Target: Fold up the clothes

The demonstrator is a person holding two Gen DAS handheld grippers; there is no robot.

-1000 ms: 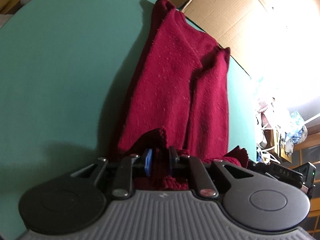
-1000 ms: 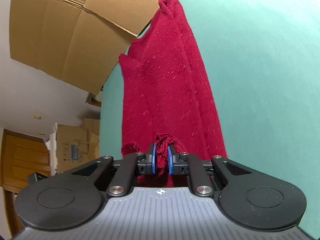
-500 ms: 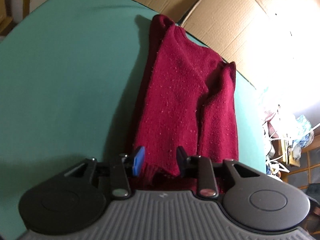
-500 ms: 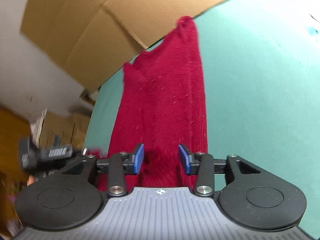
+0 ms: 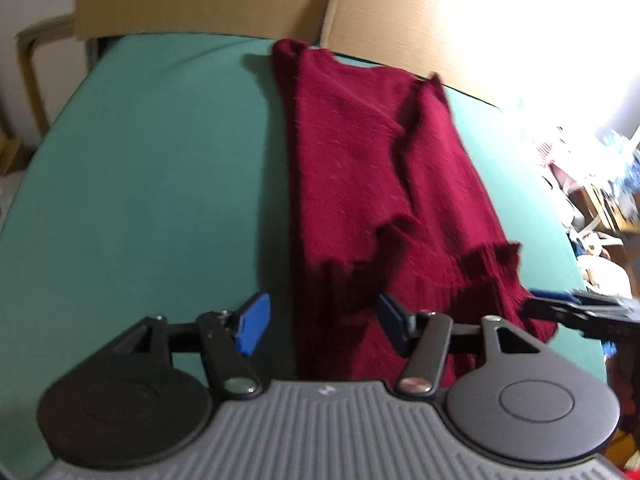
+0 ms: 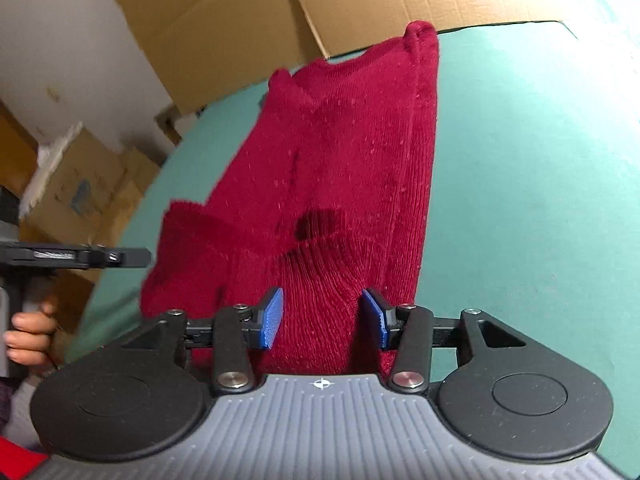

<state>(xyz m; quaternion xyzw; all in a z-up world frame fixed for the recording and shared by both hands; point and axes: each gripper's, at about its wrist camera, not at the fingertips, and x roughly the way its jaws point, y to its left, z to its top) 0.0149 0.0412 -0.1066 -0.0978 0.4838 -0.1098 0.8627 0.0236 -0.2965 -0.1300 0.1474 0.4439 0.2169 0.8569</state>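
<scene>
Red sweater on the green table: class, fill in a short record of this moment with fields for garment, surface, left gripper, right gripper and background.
garment: dark red knit sweater, lying lengthwise and folded narrow, ribbed hem nearest the cameras
surface: green table cover, sweater resting flat on it
left gripper: jaws opening, blue pads apart, nothing pinched; hem lies below them
right gripper: jaws opening, pads clear of the hem fabric between them
background: cardboard sheets standing behind the table's far edge

Near hem of the red sweater (image 5: 360, 184) hidden behind the tool bodies; window-side clutter (image 5: 592, 184) overexposed, blurred.
</scene>
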